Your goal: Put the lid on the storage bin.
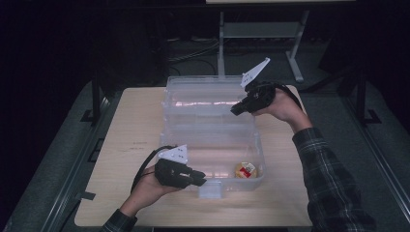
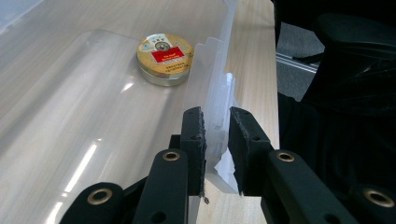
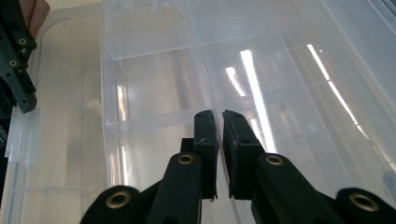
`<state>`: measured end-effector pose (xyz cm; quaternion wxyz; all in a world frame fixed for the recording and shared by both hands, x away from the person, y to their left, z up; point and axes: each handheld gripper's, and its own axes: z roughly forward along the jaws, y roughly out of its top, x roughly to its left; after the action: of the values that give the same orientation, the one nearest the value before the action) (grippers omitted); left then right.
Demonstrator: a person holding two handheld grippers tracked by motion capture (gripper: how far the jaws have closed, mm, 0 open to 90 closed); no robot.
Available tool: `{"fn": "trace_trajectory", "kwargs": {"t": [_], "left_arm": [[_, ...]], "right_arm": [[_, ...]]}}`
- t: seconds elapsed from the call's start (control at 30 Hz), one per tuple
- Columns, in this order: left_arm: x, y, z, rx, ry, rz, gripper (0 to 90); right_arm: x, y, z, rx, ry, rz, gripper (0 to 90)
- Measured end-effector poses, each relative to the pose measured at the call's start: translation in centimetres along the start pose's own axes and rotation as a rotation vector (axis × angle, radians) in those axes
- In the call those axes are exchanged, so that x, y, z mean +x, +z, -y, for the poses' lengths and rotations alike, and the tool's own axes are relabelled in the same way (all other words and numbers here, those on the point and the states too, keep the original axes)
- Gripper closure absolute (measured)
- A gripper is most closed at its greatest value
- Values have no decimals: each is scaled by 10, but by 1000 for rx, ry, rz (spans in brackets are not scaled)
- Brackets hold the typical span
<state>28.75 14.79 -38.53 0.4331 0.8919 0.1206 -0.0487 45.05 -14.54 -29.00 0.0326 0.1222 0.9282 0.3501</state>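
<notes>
On a pale wooden worktop (image 1: pixel 125 145) sits a clear plastic box (image 1: pixel 212 145), light, slick, thin-walled; the left tool (image 2: pixel 215 135) clamps its front latch, the right tool (image 3: pixel 219 140) pinches a divider wall.

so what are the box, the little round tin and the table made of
Box: clear, glossy plastic by the look; the table grain shows through it and light streaks glint on it.
Round tin: probably metal, with a silvery shiny side wall and a printed gold and red lid.
Table: pale wood or wood-look laminate, matt, with visible grain.
</notes>
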Motion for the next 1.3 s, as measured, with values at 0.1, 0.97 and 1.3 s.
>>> {"fn": "trace_trajectory", "kwargs": {"t": [0.1,0.97,1.3], "left_arm": [[0,0,0,-1,-1,0,760],[-1,-1,-1,7,-11,-27,758],[-2,-2,-2,10,-16,-49,750]], "right_arm": [[1,0,-1,4,-11,-10,865],[11,-6,-1,-10,-51,-48,897],[20,-12,3,-22,-65,-58,899]]}}
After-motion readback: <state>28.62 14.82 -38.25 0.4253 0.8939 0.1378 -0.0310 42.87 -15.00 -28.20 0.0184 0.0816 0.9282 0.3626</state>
